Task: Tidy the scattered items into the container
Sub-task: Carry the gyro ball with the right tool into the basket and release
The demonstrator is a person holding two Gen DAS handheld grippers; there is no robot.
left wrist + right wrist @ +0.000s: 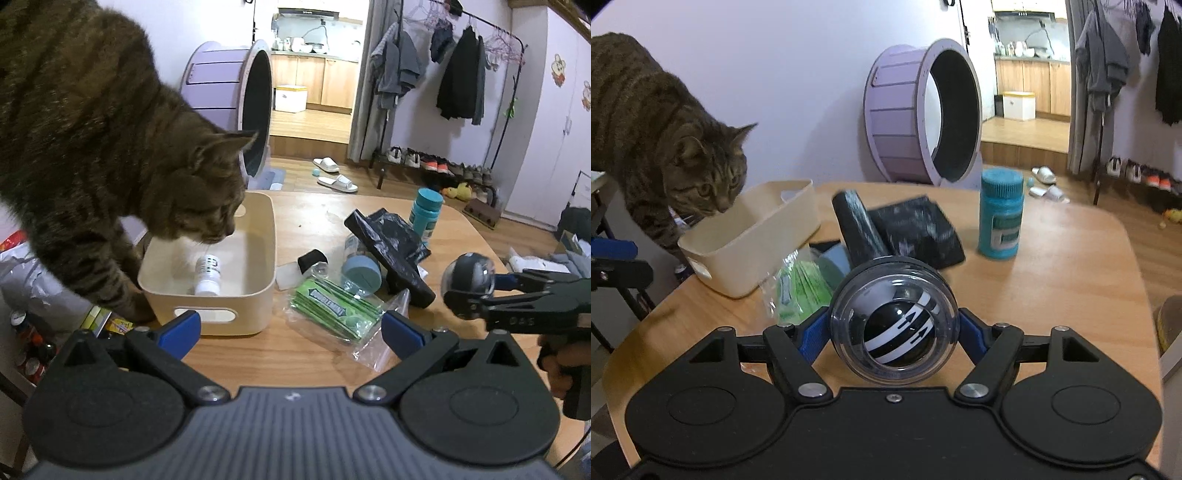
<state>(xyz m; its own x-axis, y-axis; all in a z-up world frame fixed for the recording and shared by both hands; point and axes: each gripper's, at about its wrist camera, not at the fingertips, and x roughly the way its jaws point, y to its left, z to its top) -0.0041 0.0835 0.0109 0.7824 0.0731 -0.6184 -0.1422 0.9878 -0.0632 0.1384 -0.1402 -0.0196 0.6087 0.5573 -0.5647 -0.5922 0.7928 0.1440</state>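
Note:
A cream bin [258, 236] [746, 240] stands on the wooden table with a white bottle [207, 275] lying inside. My left gripper [291, 326] is open and empty, just in front of the bin and a bag of green gum packs [338, 306] [798, 288]. My right gripper [894, 328] [471, 291] is shut on a clear gyro ball [894, 317] [468, 282], held above the table right of the pile. A teal bottle [426, 212] [1001, 218] stands upright; another [362, 271] lies on its side.
A tabby cat [110, 166] [683, 158] stands at the left with its head over the bin and a paw at the bin's left side. A roll of black bags [391, 251] [886, 229] lies mid-table. The table's edge [1145, 295] is at the right.

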